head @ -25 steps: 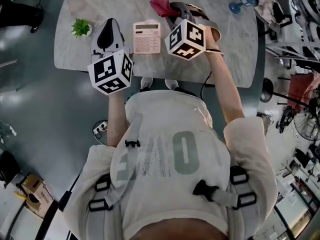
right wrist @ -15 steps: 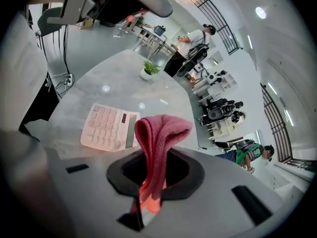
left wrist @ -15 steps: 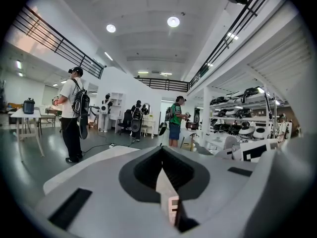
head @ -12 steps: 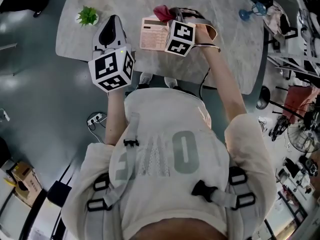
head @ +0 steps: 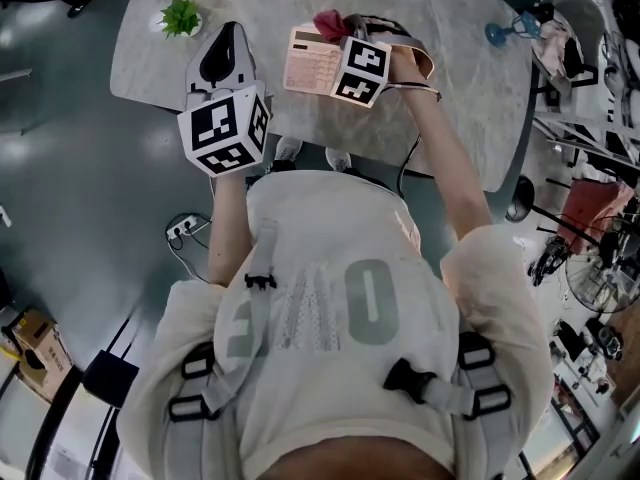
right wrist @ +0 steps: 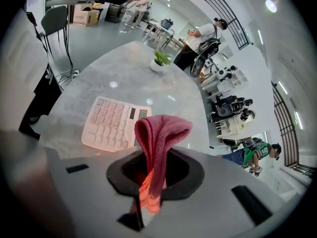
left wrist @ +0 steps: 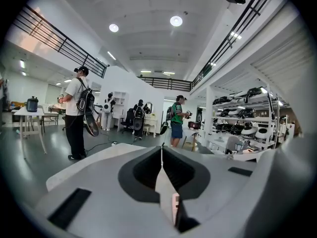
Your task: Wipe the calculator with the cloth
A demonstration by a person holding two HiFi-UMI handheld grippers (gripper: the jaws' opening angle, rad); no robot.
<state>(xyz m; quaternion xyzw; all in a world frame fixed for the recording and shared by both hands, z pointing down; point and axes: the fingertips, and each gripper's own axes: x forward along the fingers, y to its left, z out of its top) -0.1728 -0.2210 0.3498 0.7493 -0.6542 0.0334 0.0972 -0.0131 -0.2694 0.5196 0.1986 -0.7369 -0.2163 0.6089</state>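
Note:
A pink calculator (head: 310,68) lies flat on the marble table (head: 460,88); the right gripper view shows it (right wrist: 115,123) just beyond the jaws, to their left. My right gripper (head: 338,30) is shut on a red cloth (head: 328,22), tilted down at the calculator's far right corner. In its own view the cloth (right wrist: 161,128) rises folded from between the jaws of the right gripper (right wrist: 154,157) and hangs over the calculator's right edge. My left gripper (head: 228,36) hovers left of the calculator, pointing nearly level. In the left gripper view the left gripper (left wrist: 161,150) is shut with nothing in it.
A small potted plant (head: 181,16) stands at the table's far left, also visible as the plant (right wrist: 159,61) beyond the calculator. A blue object (head: 500,30) sits at the table's right. Several people stand in the hall (left wrist: 79,113).
My right gripper has come down with the cloth onto the calculator's far right corner and has rolled. The left gripper has barely moved.

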